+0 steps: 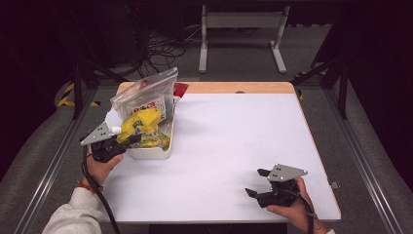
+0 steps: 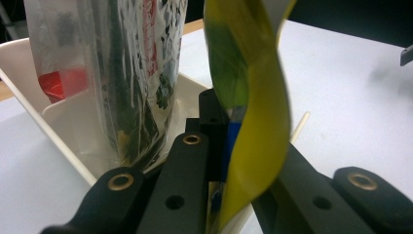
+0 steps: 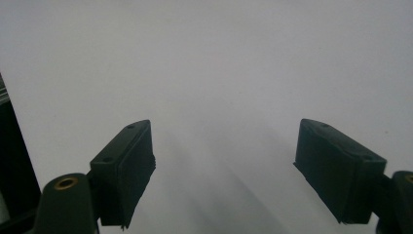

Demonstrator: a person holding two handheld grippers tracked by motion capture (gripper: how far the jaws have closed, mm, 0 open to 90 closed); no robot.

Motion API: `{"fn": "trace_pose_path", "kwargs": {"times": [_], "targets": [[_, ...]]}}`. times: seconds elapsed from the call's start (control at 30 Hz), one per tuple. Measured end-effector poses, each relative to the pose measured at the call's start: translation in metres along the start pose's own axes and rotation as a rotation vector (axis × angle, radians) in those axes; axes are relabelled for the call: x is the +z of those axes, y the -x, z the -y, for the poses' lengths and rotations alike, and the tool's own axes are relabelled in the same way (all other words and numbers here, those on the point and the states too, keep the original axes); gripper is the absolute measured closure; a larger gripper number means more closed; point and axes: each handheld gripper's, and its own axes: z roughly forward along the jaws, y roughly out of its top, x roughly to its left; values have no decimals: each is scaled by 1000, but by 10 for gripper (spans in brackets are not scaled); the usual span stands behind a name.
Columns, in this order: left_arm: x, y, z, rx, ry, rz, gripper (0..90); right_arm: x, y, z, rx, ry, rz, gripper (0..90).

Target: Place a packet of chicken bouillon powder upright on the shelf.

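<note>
Pouch (image 1: 141, 124), yellow, lies lengthwise between left gripper (image 1: 130, 141) fingers, cap toward person.

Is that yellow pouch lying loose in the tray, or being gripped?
Gripped: the left tool is shut on the yellow pouch, over the white tray.

Yellow pouch's (image 2: 253, 122) top past the frame edge; lower end behind black jaws

White bin (image 1: 152, 152) with upright bags (image 1: 146, 95) blocks table's (image 1: 234, 136) left; rest open
</note>
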Motion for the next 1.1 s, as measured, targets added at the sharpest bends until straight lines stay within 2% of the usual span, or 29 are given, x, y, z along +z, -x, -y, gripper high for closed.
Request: {"fn": "trace_pose_path", "kwargs": {"times": [0.8,1.1], "targets": [[1,1,5,-36,-6,-12,825,3,-1,-2,-21,-9,-5,219],[-3,6,3,-50,7,-70,743,5,-1,-4,-29,-12,-6,220]]}}
